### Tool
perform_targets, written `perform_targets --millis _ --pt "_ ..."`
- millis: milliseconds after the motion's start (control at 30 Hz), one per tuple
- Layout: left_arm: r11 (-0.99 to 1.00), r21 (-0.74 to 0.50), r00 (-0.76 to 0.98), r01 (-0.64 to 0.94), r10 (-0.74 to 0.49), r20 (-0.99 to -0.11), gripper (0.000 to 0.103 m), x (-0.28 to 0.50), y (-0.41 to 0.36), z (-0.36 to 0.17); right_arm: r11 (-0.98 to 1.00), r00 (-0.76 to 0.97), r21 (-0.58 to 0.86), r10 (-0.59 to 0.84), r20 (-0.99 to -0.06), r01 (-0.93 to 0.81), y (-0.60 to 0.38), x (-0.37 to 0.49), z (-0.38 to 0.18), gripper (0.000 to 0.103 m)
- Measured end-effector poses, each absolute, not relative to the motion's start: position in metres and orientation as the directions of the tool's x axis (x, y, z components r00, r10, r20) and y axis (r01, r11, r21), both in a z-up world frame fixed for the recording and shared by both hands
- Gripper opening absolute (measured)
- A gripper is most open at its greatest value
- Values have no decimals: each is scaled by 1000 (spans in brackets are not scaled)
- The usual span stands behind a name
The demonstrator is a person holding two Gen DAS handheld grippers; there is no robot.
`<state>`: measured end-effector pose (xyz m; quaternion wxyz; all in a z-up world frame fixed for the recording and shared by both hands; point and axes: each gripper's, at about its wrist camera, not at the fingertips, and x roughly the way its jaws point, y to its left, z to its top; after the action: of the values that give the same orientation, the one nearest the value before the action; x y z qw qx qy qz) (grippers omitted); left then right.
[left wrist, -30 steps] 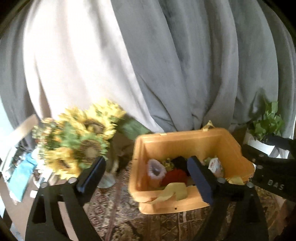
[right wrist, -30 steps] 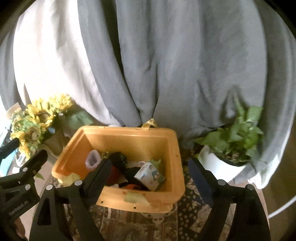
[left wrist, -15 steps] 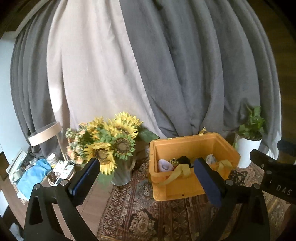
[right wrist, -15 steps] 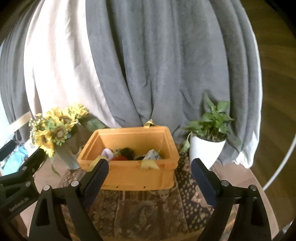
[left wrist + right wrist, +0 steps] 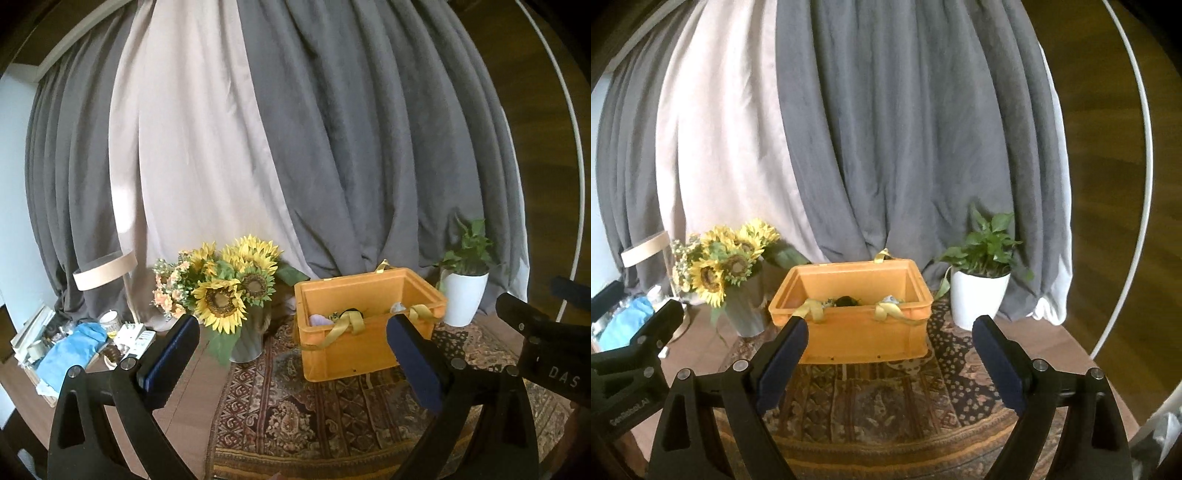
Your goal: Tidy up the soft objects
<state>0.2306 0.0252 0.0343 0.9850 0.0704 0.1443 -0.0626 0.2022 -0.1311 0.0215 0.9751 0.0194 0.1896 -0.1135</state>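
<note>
- Left tongs (image 5: pixel 291 345) and right tongs (image 5: pixel 890 349) stand spread wide, nothing between the pads; both have just been opening.
- A patterned rug (image 5: pixel 886 398) lies bare between the tongs and the orange crate (image 5: pixel 864 332).
- The crate sits on the rug; soft objects (image 5: pixel 847 301) lie low inside, and yellow straps (image 5: pixel 812 308) drape over its front rim.
- A sunflower vase (image 5: pixel 229 295) stands just beside it on one side, a white potted plant (image 5: pixel 979 295) on the other.
- Grey curtains (image 5: pixel 905 147) hang behind.
</note>
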Motion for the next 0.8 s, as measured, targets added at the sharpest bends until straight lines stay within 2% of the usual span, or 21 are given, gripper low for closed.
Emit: perform_targets --millis 500,633,800 --pt "993 82 961 83 -58 -270 103 131 13 35 985 920 -6 -163 -357 172 -145 110 25 91" --pt "995 72 956 74 -50 -289 103 111 12 33 985 921 1 -160 -357 171 -147 88 24 100" --pt "994 76 954 76 -51 -295 103 85 10 29 986 921 11 -153 -357 168 -151 61 21 101"
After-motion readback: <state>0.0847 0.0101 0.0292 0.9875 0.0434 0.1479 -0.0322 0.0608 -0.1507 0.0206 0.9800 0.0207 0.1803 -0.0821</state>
